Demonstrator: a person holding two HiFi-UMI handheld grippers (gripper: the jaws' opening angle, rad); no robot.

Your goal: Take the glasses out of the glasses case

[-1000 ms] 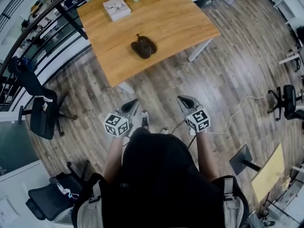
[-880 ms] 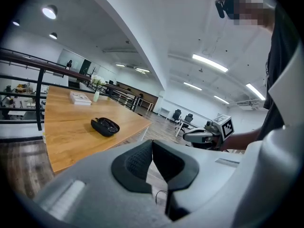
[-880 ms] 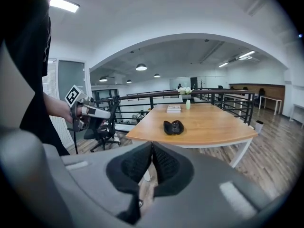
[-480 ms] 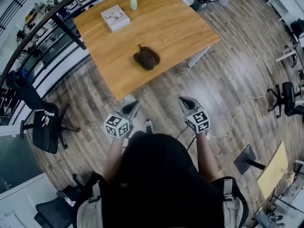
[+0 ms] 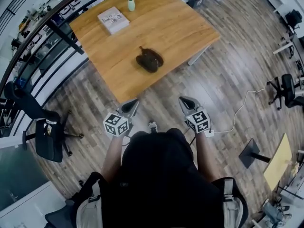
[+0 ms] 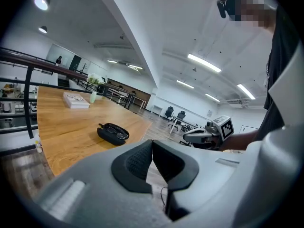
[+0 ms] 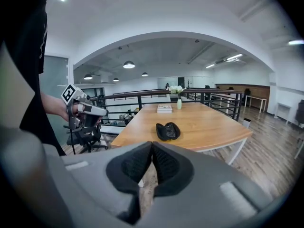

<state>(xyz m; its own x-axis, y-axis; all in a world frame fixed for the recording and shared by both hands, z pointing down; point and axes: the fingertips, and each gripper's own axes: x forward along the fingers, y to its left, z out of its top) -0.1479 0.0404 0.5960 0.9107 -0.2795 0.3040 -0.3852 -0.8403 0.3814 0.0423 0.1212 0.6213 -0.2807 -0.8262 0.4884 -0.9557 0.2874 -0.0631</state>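
A black glasses case (image 5: pixel 150 61) lies open on the wooden table (image 5: pixel 175 27), near its front edge; dark glasses rest inside it. It also shows as the glasses case (image 6: pixel 113 133) in the left gripper view and the glasses case (image 7: pixel 167 130) in the right gripper view. My left gripper (image 5: pixel 131 103) is shut and empty, held over the floor short of the table. My right gripper (image 5: pixel 184 100) is likewise shut and empty, beside it. Both are well apart from the case.
A book (image 5: pixel 113 20) and a small green vase (image 5: pixel 131 4) with white flowers stand at the table's far side. A black railing (image 5: pixel 42 32) runs along the left. Office chairs (image 5: pixel 46 132) stand on the wood floor; a white cable (image 5: pixel 240 109) lies at right.
The table and case have drawn slightly nearer in the head view as the person steps forward. Both grippers stay shut, held at about the same spot.
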